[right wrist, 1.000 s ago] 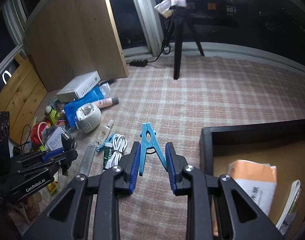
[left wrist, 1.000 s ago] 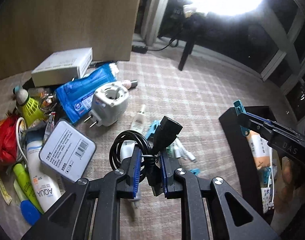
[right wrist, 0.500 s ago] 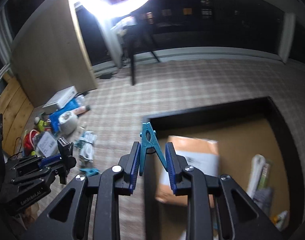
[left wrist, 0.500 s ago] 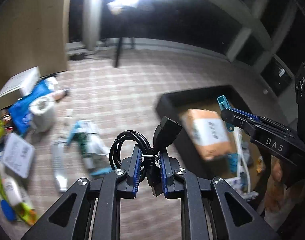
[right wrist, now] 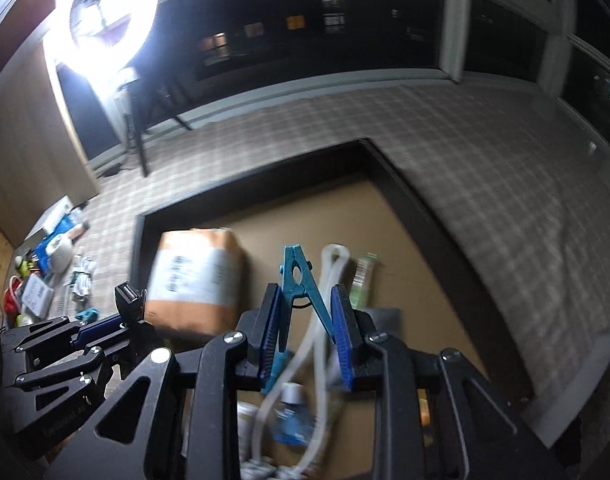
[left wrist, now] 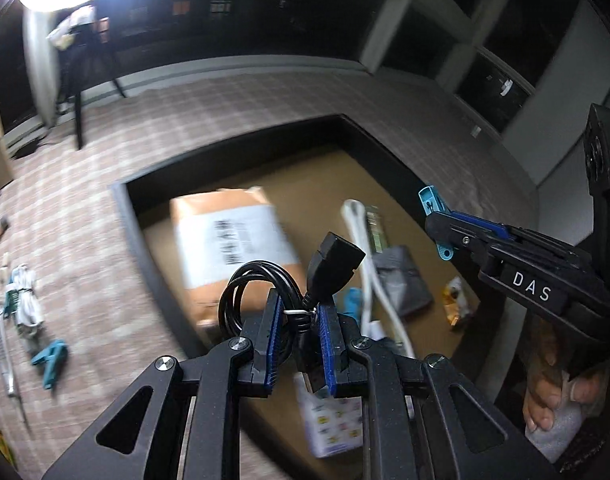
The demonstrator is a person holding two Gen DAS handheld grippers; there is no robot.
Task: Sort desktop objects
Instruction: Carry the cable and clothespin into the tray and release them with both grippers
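Note:
My left gripper (left wrist: 299,344) is shut on a coiled black USB cable (left wrist: 265,292) and holds it above the black tray (left wrist: 125,208). My right gripper (right wrist: 305,332) is shut on a blue clothespin (right wrist: 299,276), also above the tray (right wrist: 139,240). The right gripper shows in the left wrist view (left wrist: 437,216) with the clothespin (left wrist: 431,200). The left gripper shows in the right wrist view (right wrist: 129,320). The tray holds an orange parcel (left wrist: 229,240), a white cable (left wrist: 369,280) and a grey pouch (left wrist: 401,280).
On the checked cloth left of the tray lie a white bundled cable (left wrist: 23,304) and a teal clip (left wrist: 51,358). A pile of objects (right wrist: 45,268) sits far left by a wooden panel. A ring light (right wrist: 105,20) on a stand glares behind.
Both grippers have swung right from the pile of objects to above the tray, each still holding its object.

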